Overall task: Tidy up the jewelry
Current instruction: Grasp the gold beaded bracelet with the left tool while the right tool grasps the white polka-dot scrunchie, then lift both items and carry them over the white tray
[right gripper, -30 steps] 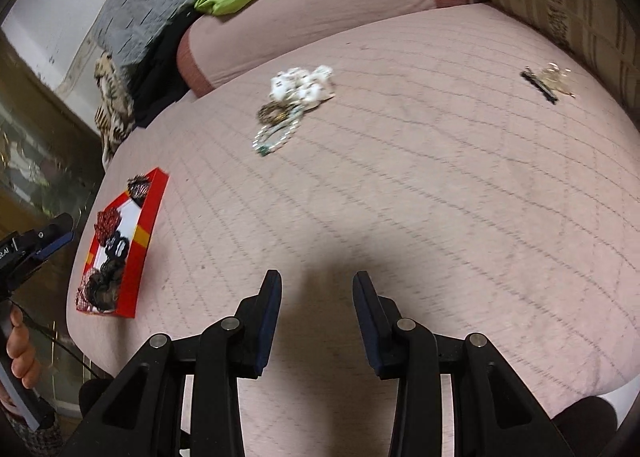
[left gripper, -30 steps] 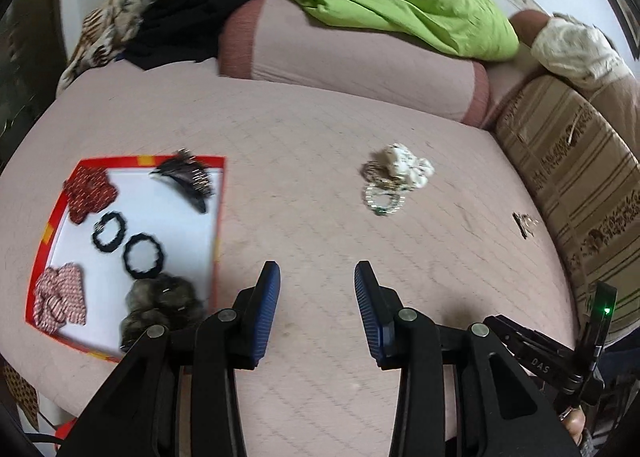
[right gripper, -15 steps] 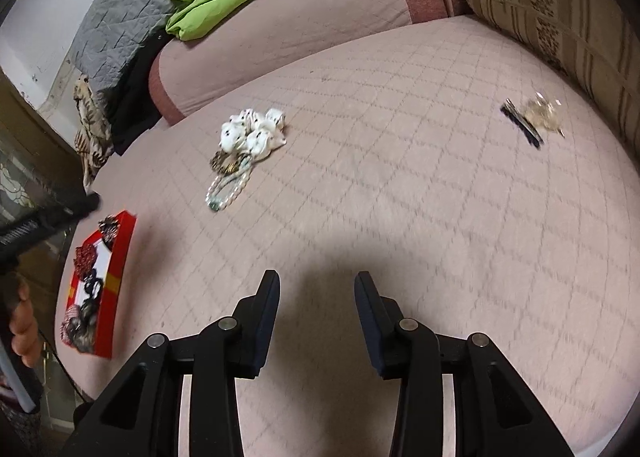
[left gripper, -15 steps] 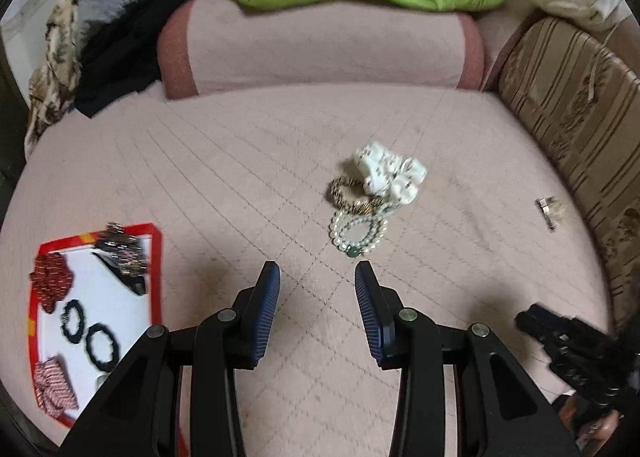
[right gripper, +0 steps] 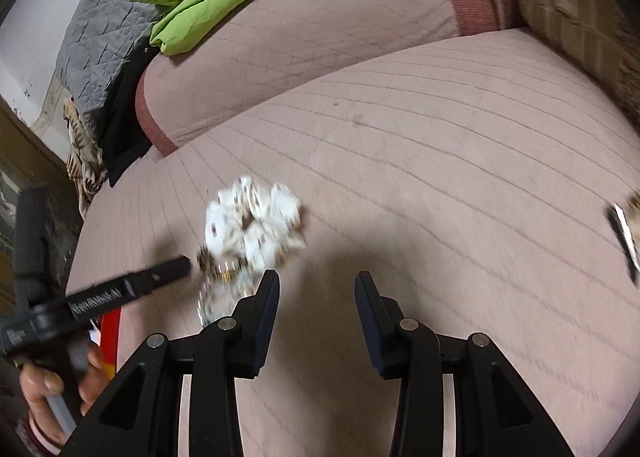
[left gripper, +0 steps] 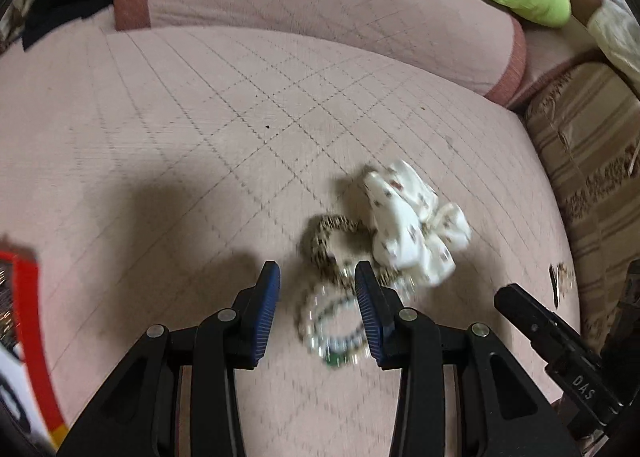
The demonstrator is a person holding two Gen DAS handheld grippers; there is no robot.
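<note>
Hovering over the small jewelry pile, the left gripper is pointing steeply down with its blue-padded jaws standing partly apart and nothing clamped; the pearl bracelet is lying on the bedspread in the gap between the pads, but the blur leaves it unclear whether either pad is touching it. Just beyond the bracelet, the leopard-print band is curling against it, and the white floral scrunchie is resting on the far right side of the pile, touching the band. The right gripper is hanging just to the right of the pile, its jaws likewise partly apart and empty, with only bare pink bedspread between them. Well apart from the pile, toward the striped cushion, a small hair clip is lying alone. On the opposite side, a red-edged tray is showing only at the frame edge, its contents too cropped to read. Judging progress: the pile and the clip are still waiting loose on the bed, so sorting seems unfinished, and the step in hand looks like a pickup of the bracelet by the left gripper.
</note>
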